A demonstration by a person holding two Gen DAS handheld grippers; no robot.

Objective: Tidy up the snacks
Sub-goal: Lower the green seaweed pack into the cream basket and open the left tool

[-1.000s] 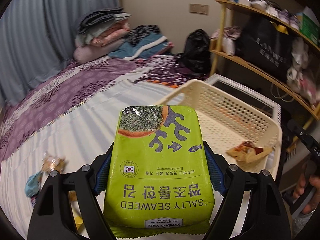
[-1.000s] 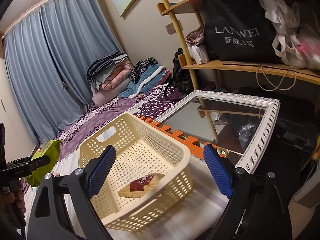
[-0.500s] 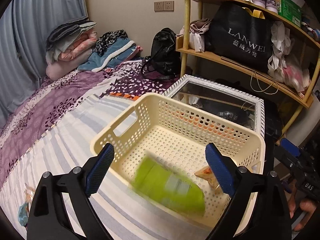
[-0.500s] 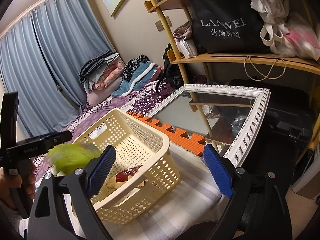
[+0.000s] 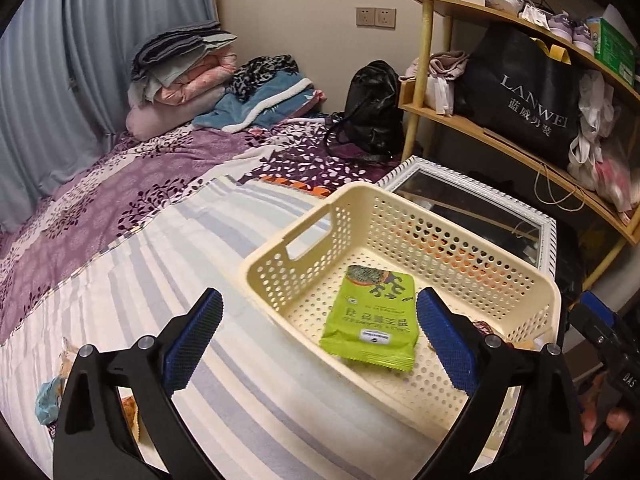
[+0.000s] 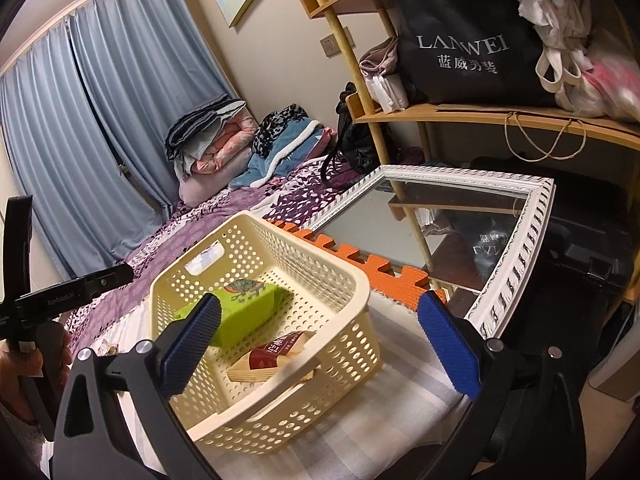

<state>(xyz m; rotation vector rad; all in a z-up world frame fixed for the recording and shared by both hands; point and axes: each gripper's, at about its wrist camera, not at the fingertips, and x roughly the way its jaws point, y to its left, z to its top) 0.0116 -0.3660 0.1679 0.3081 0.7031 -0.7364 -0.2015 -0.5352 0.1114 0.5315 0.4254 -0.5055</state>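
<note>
Moved: green seaweed packet (image 5: 372,320), clamped in the left gripper (image 5: 318,338) a second back, now out of the jaws and lying flat in the cream basket (image 5: 516,280).
Left tongs: jaws opening, near full spread, nothing between the pads; aimed down at the basket's near rim.
Right tongs: right gripper (image 6: 318,346) likewise opening wide and bare, hanging over the basket's corner.
Basket contents: seaweed packet toward the far left wall, red-and-tan snack packet (image 6: 276,354) nearer the front, apart from it.
Outside the basket: loose wrappers (image 5: 56,384) on the striped sheet (image 5: 168,264) to the left, well apart from the basket.
Beyond: white-framed mirror (image 6: 516,256) just behind the basket.
Meaning for the task: one more snack stowed; both tongs free, probably for the wrappers next.
</note>
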